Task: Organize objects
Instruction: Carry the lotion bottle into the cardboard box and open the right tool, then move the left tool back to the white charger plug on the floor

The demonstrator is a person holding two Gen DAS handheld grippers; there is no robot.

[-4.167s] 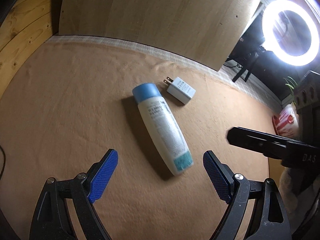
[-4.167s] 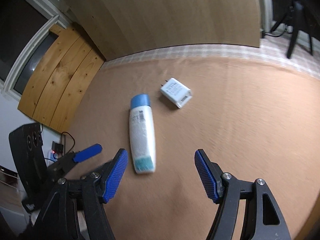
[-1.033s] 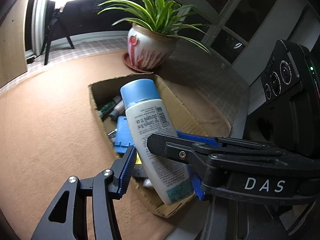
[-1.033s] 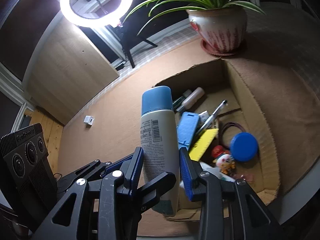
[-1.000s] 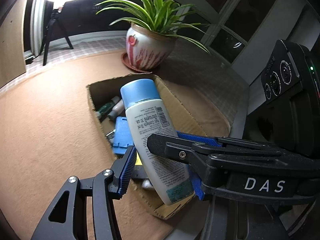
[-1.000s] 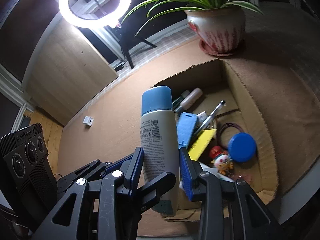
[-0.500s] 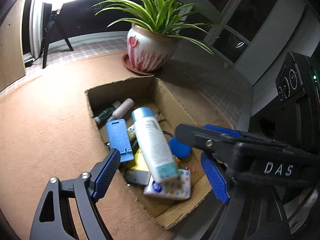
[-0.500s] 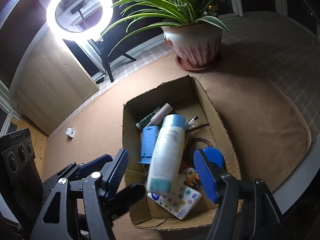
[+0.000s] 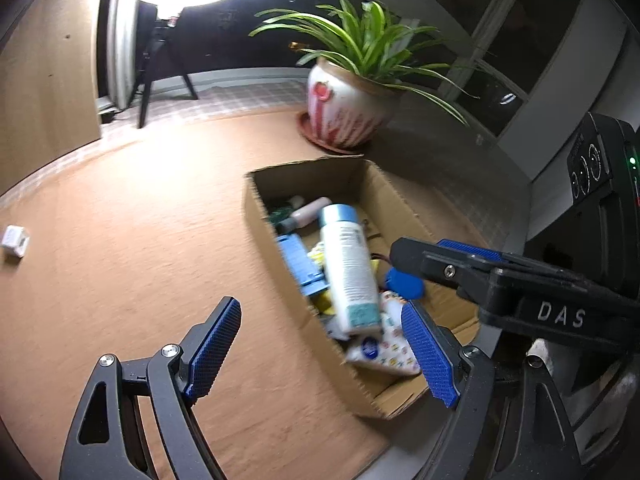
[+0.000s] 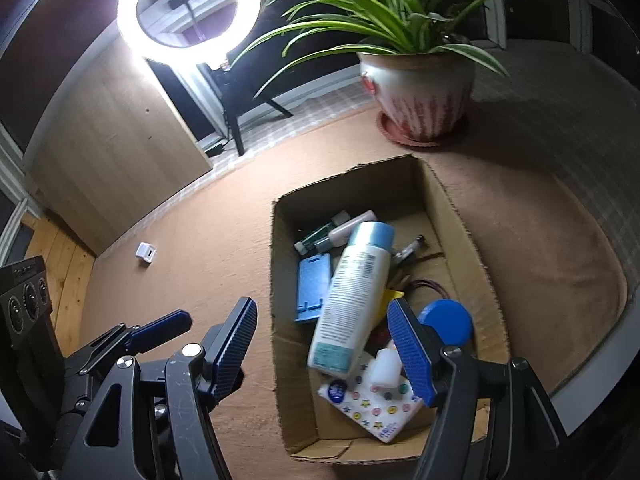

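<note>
The white bottle [image 9: 348, 268] with a blue cap lies loose in the open cardboard box [image 9: 256, 208], on top of the other items there. My left gripper [image 9: 320, 312] is open above the box's near left corner, and its pads touch nothing. In the right wrist view, the same bottle [image 10: 352, 296] rests slantwise in the box [image 10: 460, 248]. My right gripper [image 10: 320, 308] hangs open over it, apart from it. A small white charger [image 9: 15, 241] [image 10: 146, 253] sits alone on the brown cloth far to the left.
The box also holds a blue stand [image 10: 314, 286], a blue round lid [image 10: 448, 320], tubes [image 10: 340, 228] and a star-patterned pack [image 10: 372, 404]. A potted plant [image 10: 424, 96] stands behind the box. A ring light [image 10: 188, 8] and a wooden panel [image 10: 112, 132] are at the back. The table's edge runs close by on the right.
Both grippers held the bottle upright over the box a second ago. Their jaws then spread, the bottle dropped into the box, and the left gripper drew back to the left.
</note>
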